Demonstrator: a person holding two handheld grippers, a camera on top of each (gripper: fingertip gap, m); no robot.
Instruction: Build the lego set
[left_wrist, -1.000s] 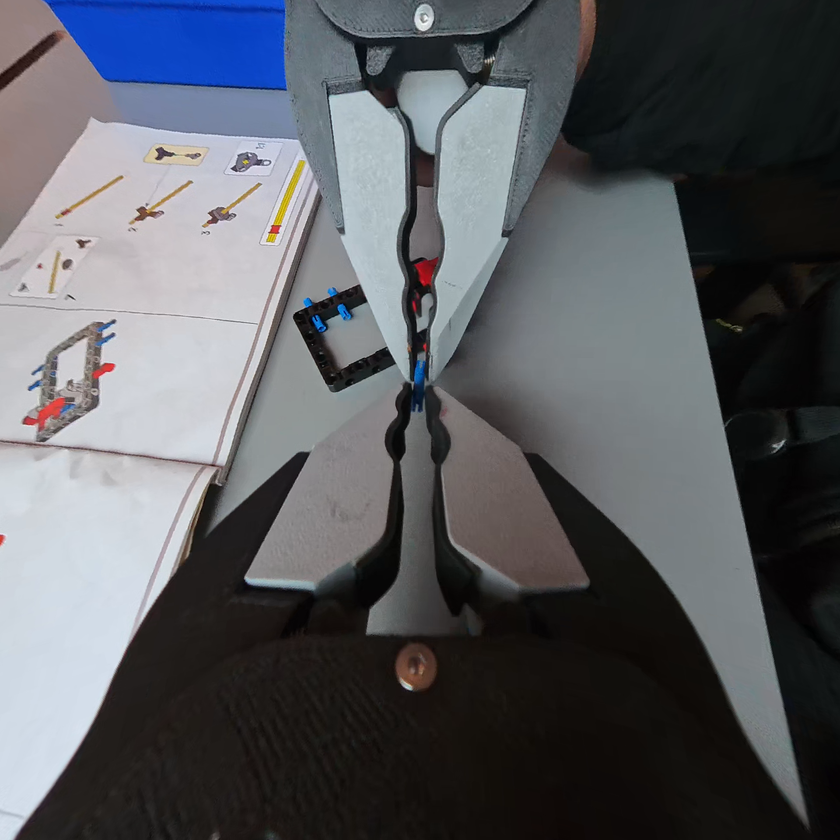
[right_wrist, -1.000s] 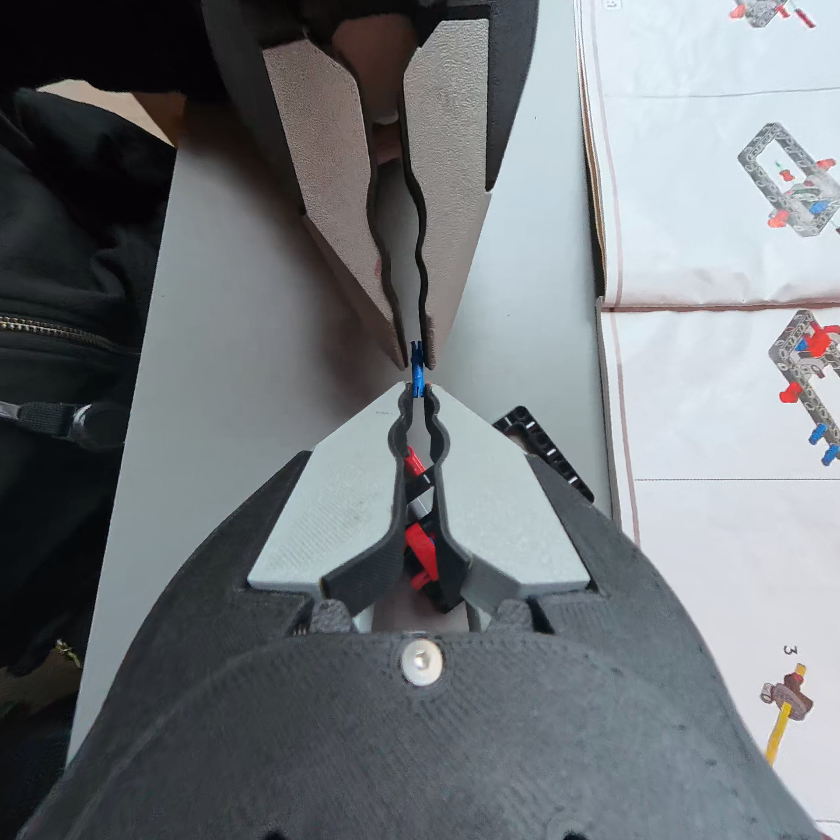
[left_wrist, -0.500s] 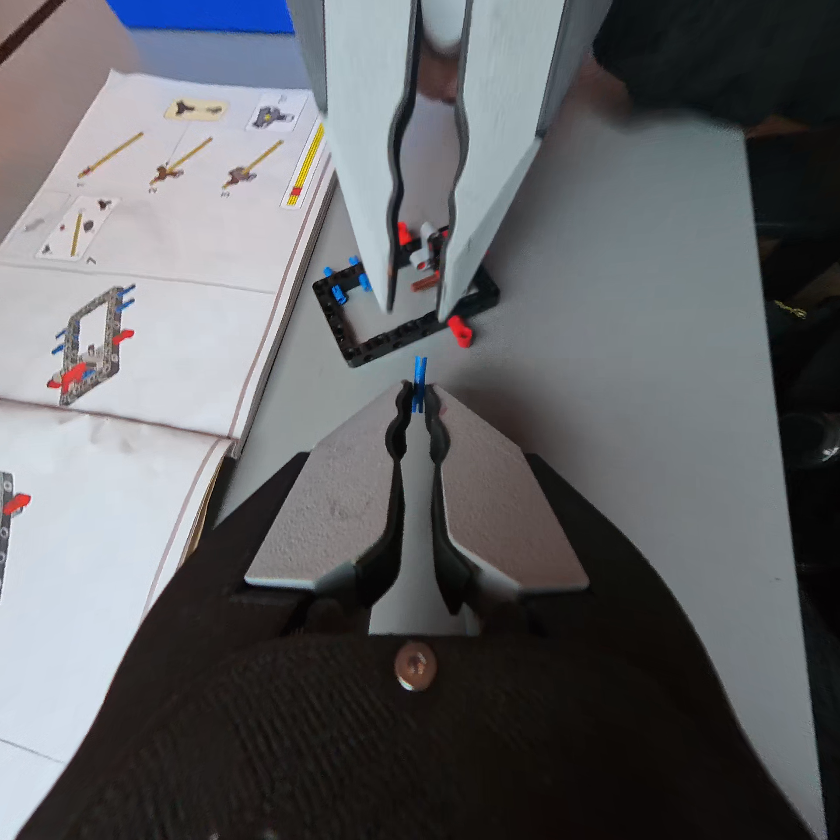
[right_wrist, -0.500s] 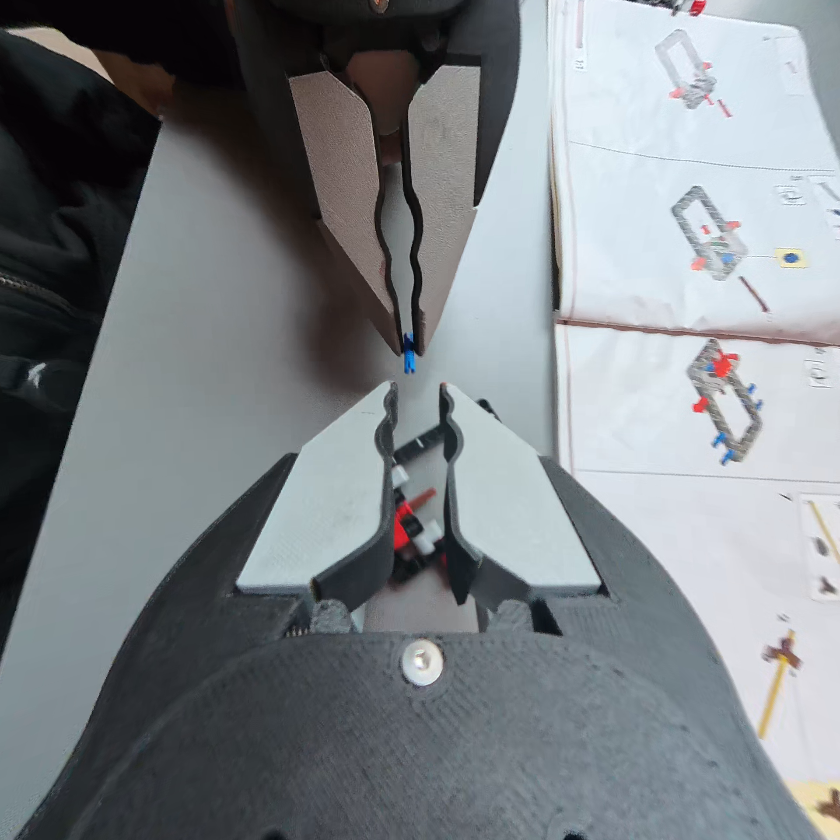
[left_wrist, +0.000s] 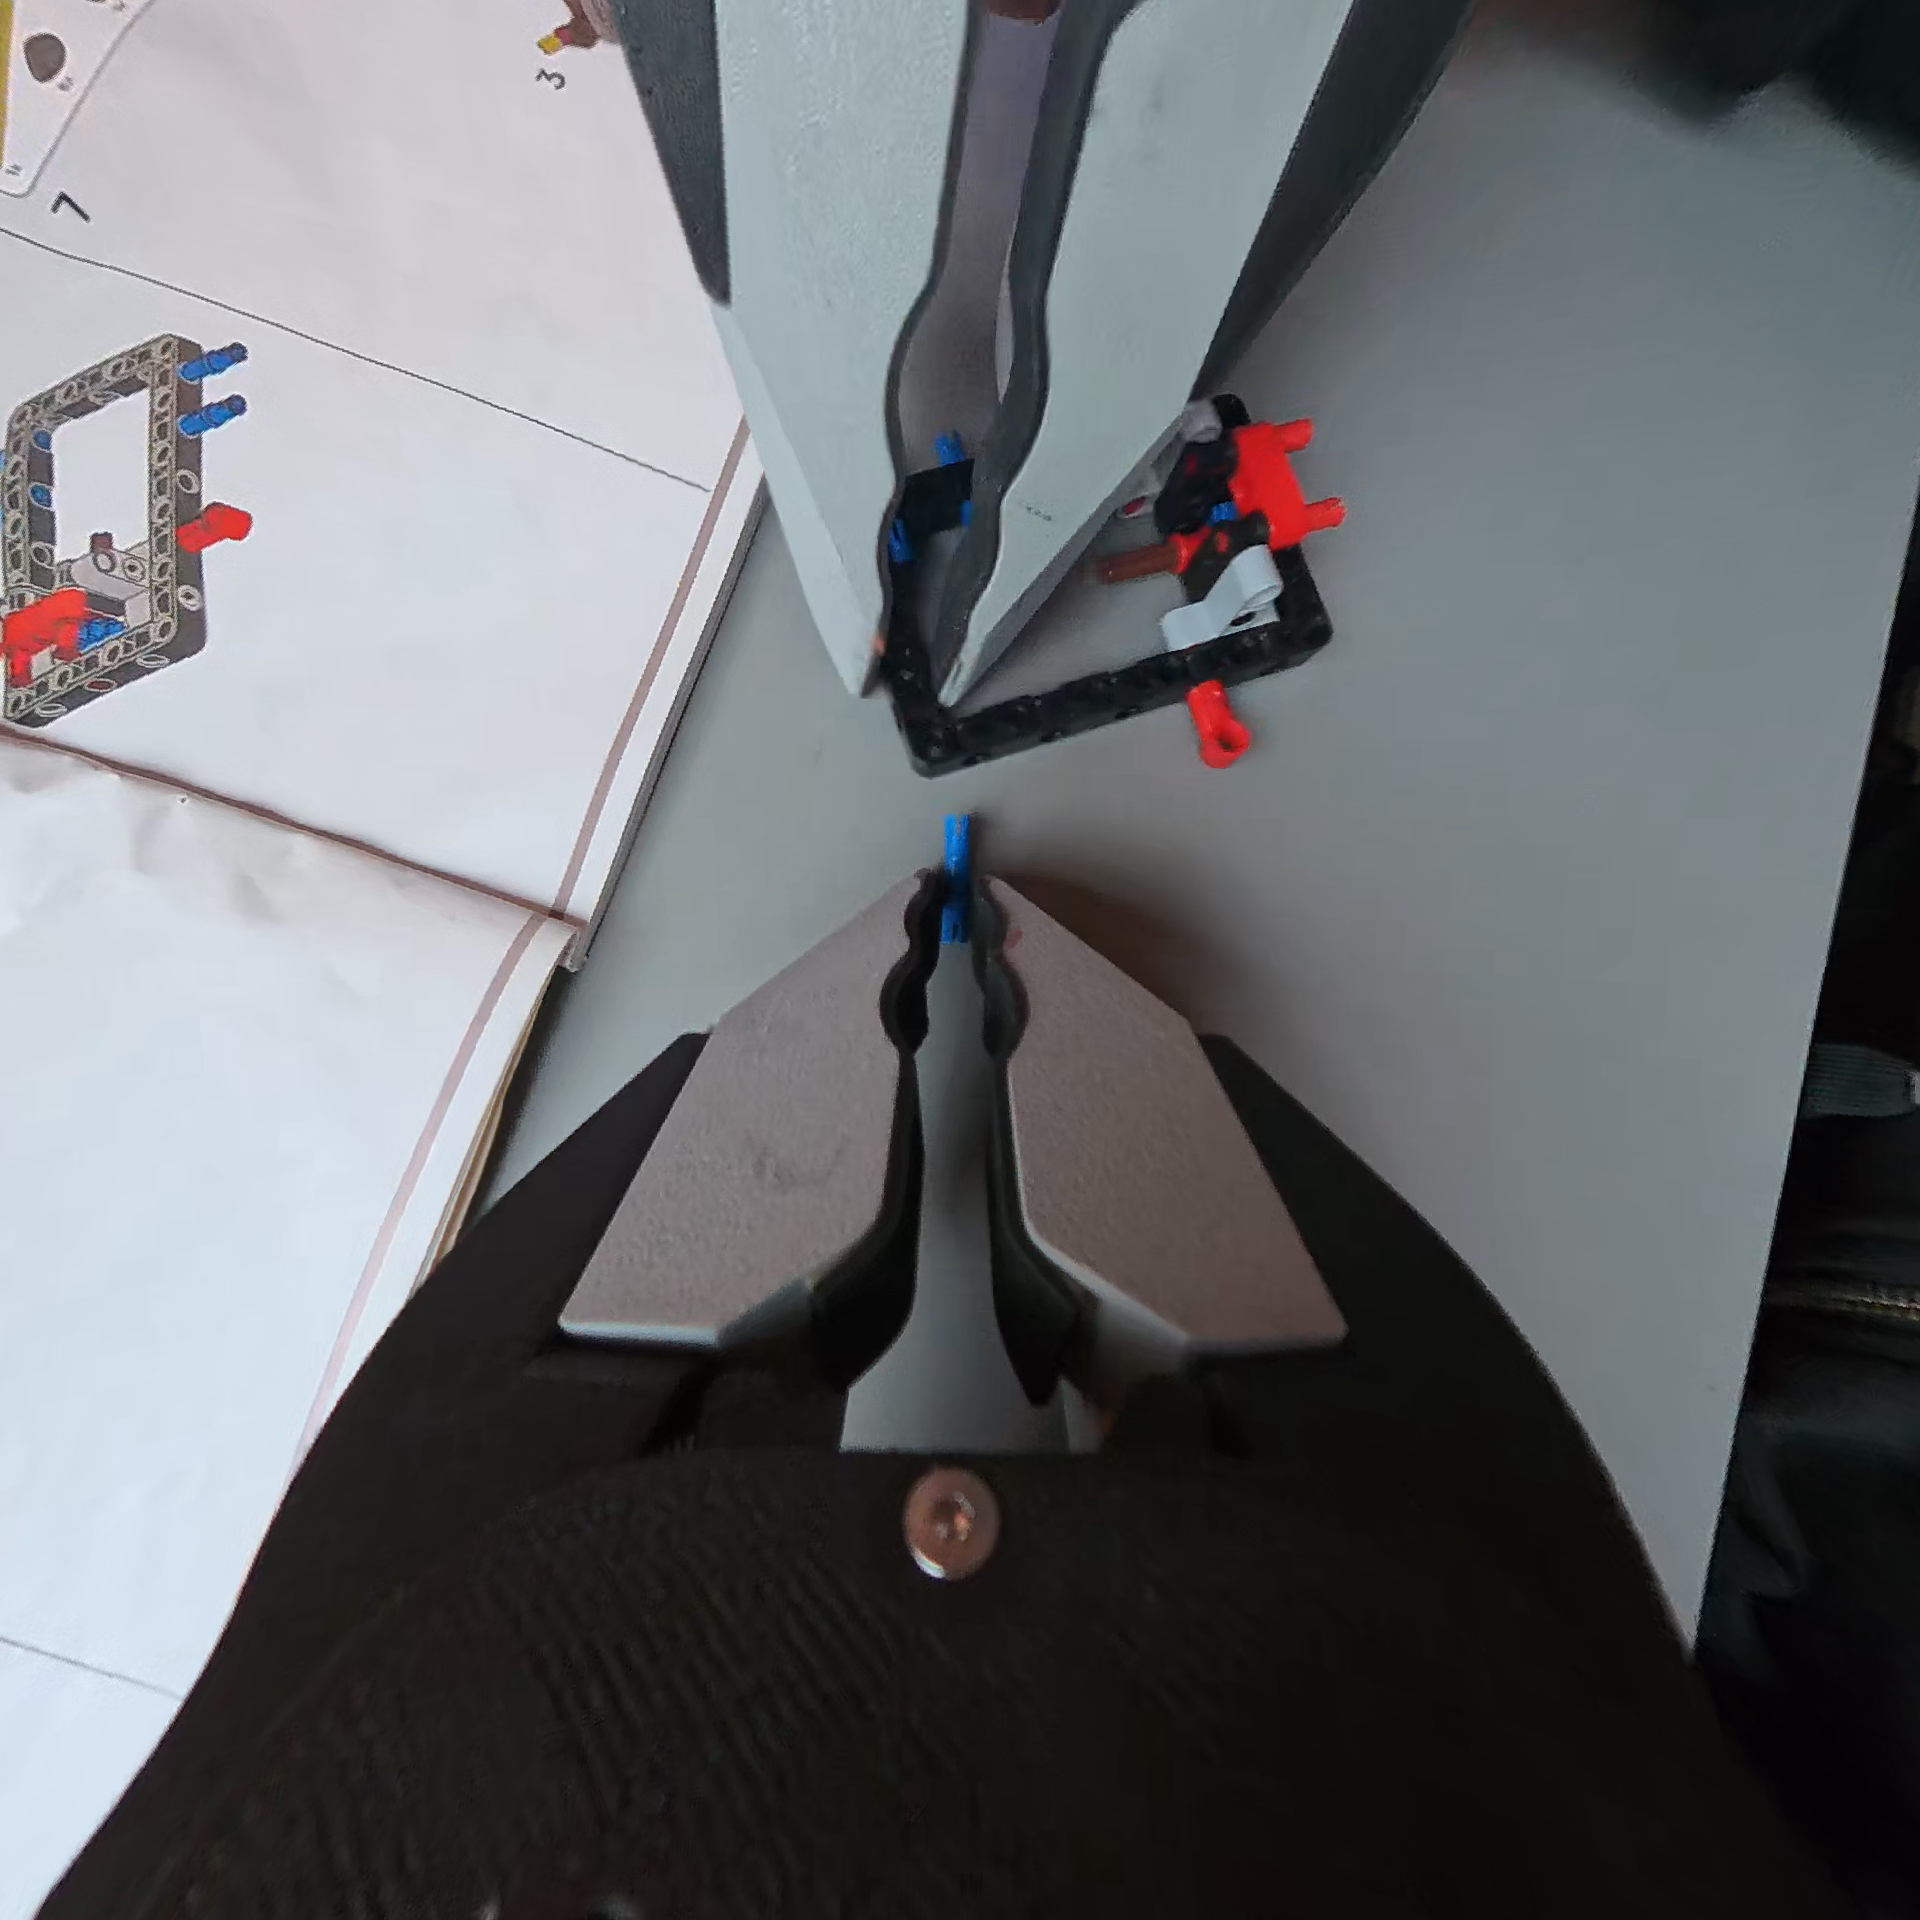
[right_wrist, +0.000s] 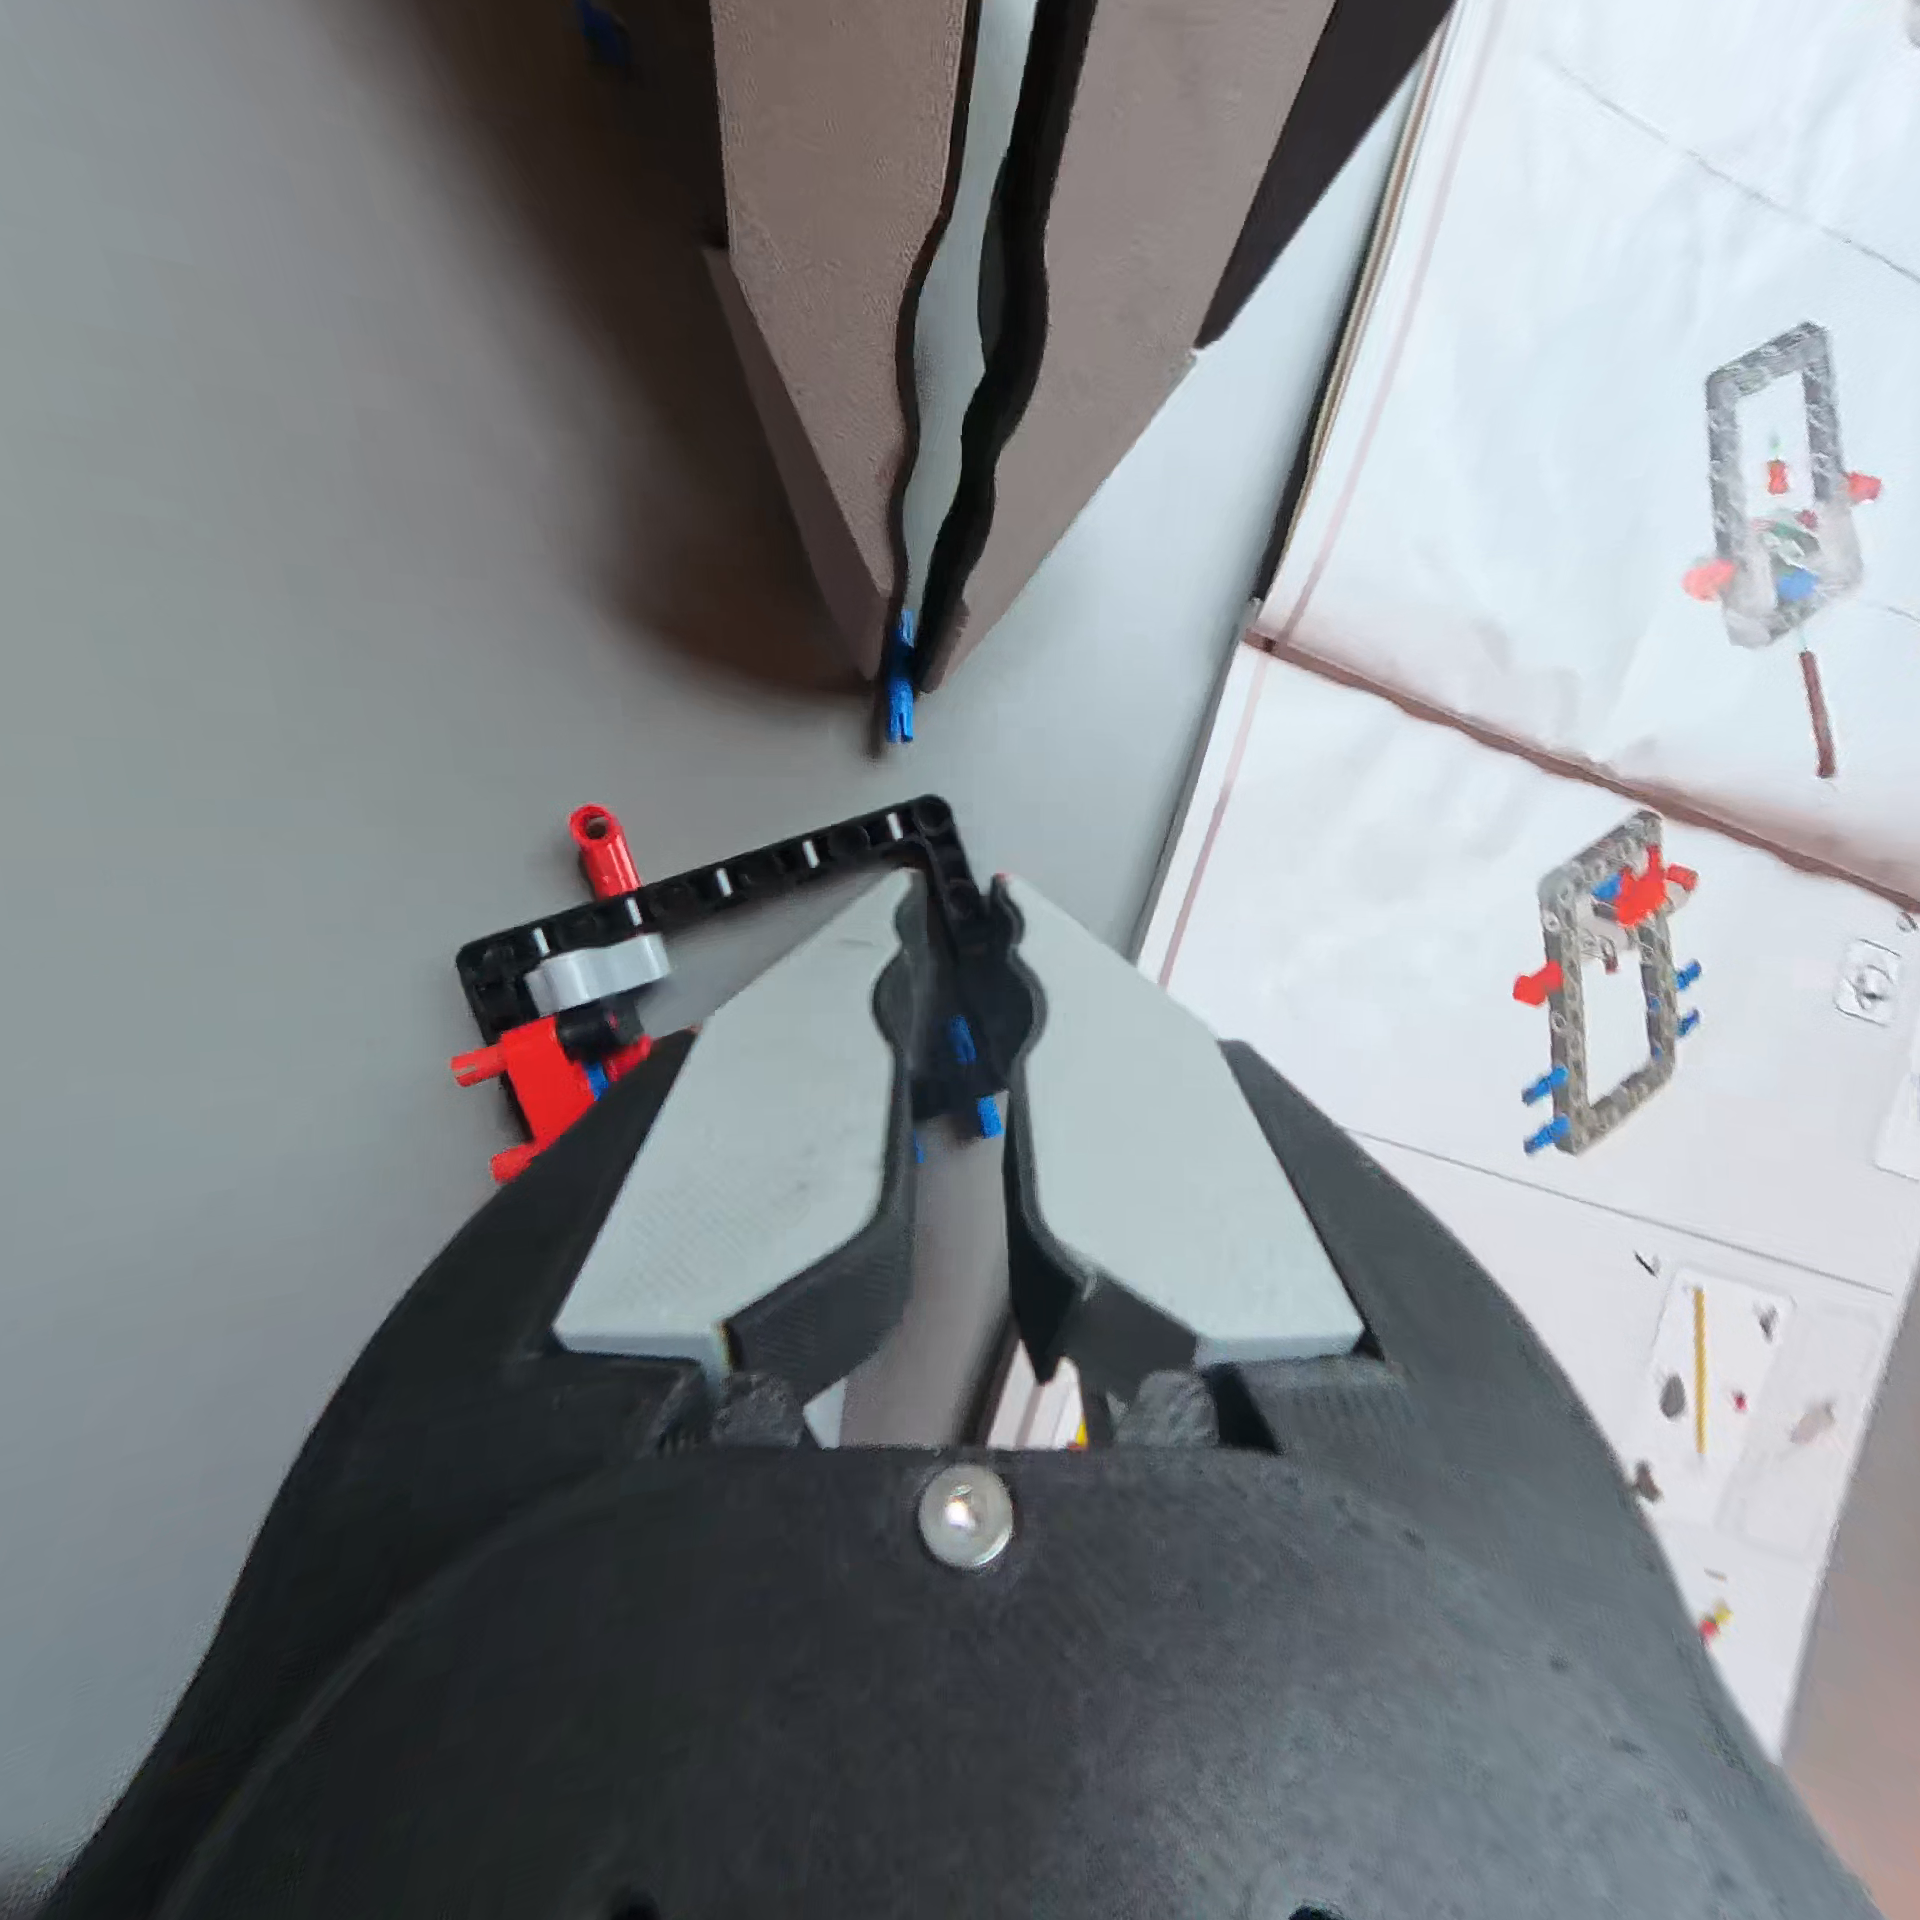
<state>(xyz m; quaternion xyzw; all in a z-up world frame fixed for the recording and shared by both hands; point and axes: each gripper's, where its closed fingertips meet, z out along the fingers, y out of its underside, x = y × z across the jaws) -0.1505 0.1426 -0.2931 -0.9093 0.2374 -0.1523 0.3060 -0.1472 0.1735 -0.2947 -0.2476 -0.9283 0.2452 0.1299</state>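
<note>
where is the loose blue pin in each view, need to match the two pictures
Left wrist view: the blue pin sits just above centre, pinched at the left gripper tips, pointing at the black frame.
Right wrist view: the pin is above centre, at the far gripper's tips.
Shared landmark: the black frame's red pin.

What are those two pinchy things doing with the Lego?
A person is building a Lego set with a pinching tool in each hand. The left tool pinches a small blue pin. The right tool grips one side of the black frame on the grey table. The open instruction booklet lies beside them.
</note>
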